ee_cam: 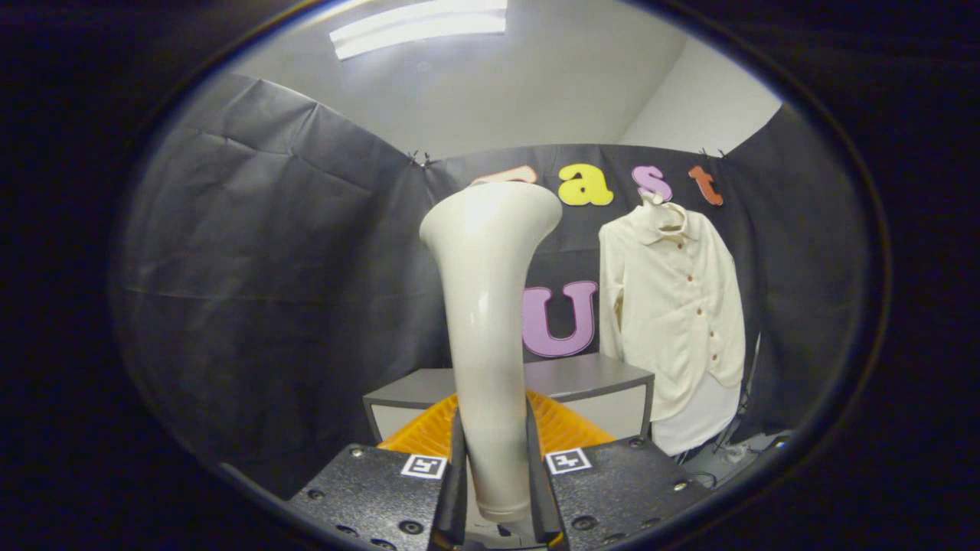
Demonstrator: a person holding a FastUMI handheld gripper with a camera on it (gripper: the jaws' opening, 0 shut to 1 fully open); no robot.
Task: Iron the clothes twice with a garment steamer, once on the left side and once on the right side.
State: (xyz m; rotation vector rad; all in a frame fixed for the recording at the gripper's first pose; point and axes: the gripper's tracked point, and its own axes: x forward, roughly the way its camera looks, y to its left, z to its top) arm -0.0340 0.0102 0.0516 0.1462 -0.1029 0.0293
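Gripper [496, 490] pinching the garment steamer [490, 306], one finger pressed on each side of its handle, wide head pointing up. Hanging on the booth wall beyond the fingers and off to the right: the cream shirt [670, 306], well apart from the steamer. Below it, a grey table [589, 379], with an orange basket [563, 428] at its near edge, just ahead of the fingers. Could go wrong: smooth, round handle slipping or twisting in the grip. Could also bump the table corner on the way over, or push the shirt off its hanger.

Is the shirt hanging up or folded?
Hanging up: the shirt hangs spread against the wall, beyond the steamer the jaws grip.
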